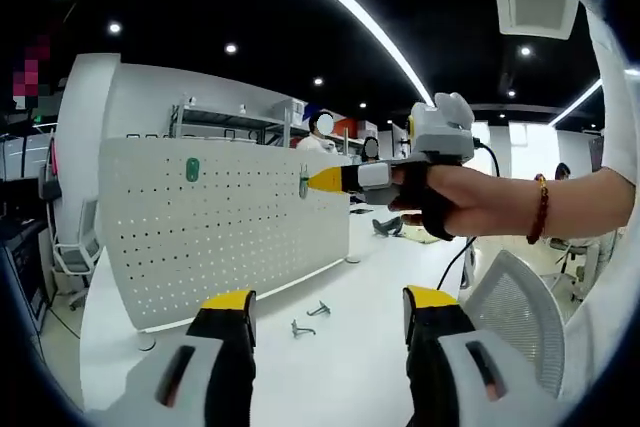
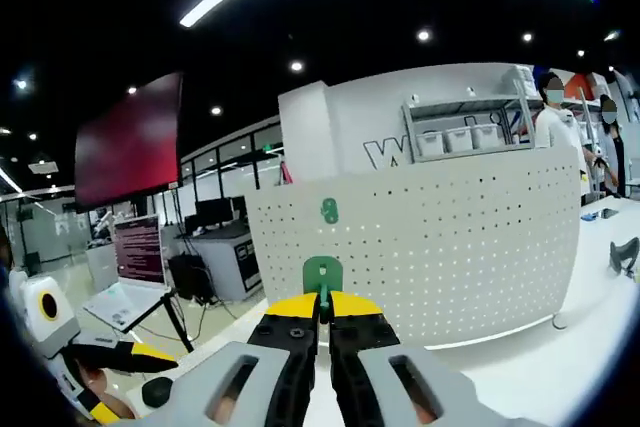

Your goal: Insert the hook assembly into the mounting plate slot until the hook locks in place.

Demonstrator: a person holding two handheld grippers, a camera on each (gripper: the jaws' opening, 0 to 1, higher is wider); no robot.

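A white perforated pegboard (image 1: pixel 215 222) stands upright on a white table (image 1: pixel 350 347), filling the left and middle of the left gripper view. High on its left face sits a green hook plate (image 1: pixel 192 169), already mounted.

At centre right of that view, the right gripper (image 1: pixel 308 181) reaches in from the right, held in a person's hand (image 1: pixel 440 197). Its yellow-tipped jaws are closed on a green hook (image 1: pixel 303 184), which sits at the board's upper right area, touching or just in front of the face; which one cannot be told.

In the right gripper view, the same hook (image 2: pixel 322 277) rises from between the closed jaws at lower centre, its green base plate facing the board (image 2: pixel 430 247). The mounted green plate (image 2: pixel 328 211) shows above it.

The left gripper (image 1: pixel 325 317) hangs at the bottom of its own view, jaws wide apart and holding nothing. Between them, further off on the table, lie two loose metal hooks (image 1: pixel 310 319).

Judged from this, the step in hand is seating the hook in the board. To do it well, keep the base plate flat and square to the board, line its pegs up with a pair of holes, push straight in, then press down until it catches. A tilted approach would likely jam the pegs. The free gripper could steady the board if it rocks.
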